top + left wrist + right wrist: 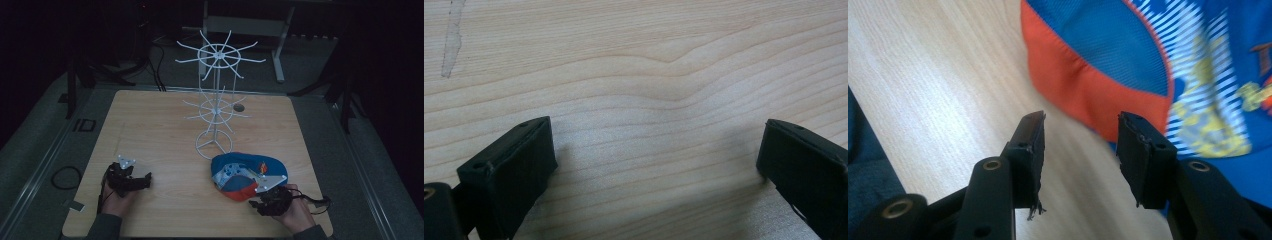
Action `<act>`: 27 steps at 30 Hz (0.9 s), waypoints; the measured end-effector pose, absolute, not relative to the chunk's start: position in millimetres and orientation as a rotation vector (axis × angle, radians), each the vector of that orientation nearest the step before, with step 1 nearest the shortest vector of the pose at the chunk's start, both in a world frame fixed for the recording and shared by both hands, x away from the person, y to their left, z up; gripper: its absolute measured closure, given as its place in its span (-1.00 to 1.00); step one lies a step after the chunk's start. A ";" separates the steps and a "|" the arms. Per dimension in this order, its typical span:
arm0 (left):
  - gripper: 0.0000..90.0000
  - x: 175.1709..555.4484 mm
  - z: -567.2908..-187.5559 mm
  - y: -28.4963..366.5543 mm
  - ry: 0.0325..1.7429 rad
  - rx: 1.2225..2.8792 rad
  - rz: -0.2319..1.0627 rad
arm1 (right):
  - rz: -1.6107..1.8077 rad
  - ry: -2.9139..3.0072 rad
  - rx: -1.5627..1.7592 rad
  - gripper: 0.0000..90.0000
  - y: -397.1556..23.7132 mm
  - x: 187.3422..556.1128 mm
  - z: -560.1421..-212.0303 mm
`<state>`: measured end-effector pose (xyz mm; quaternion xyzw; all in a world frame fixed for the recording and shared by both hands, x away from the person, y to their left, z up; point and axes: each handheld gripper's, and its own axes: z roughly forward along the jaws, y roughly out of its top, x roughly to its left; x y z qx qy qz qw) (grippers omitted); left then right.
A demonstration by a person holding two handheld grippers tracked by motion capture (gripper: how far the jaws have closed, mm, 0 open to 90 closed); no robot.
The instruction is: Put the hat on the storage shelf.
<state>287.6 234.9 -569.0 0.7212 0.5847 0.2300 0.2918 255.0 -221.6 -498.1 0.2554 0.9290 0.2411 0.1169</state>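
Right hand-held gripper is partly open with nothing between the jaws, and it's lined up on the orange brim edge of the cap, just short of contact. Left hand-held gripper is spread wide over bare wood, holding nothing, parked near the front-left of the counter. The cap sits front-right on the counter, close to the base ring of the white wire rack, crown side toward the rack, brim toward the right gripper. Handling call: cap is light, crown is soft mesh fabric that'll collapse and slip if pinched, and loose cloth could bunch in the jaws. The brim looks like the only stiff part, so pinch there, square across the orange edge, deep enough that it doesn't peel out. Light weight means a modest squeeze should do. Rack hooks are thin wire and the stand looks tippy, so any hang move needs a gentle approach; left gripper is free to steady.
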 end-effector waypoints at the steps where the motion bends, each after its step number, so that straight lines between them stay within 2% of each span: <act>1: -0.94 287.6 -569.0 234.9 1.558 1.922 0.613 | 0.702 2.721 0.741 0.20 -221.2 257.3 -494.5; 14: -0.94 287.6 -569.0 234.9 1.558 1.922 0.612 | 0.676 2.722 0.671 0.13 -210.1 287.2 -456.9; 27: -0.94 287.6 -569.0 234.9 1.558 1.922 0.612 | 0.668 2.710 0.683 -0.01 -204.7 323.2 -445.7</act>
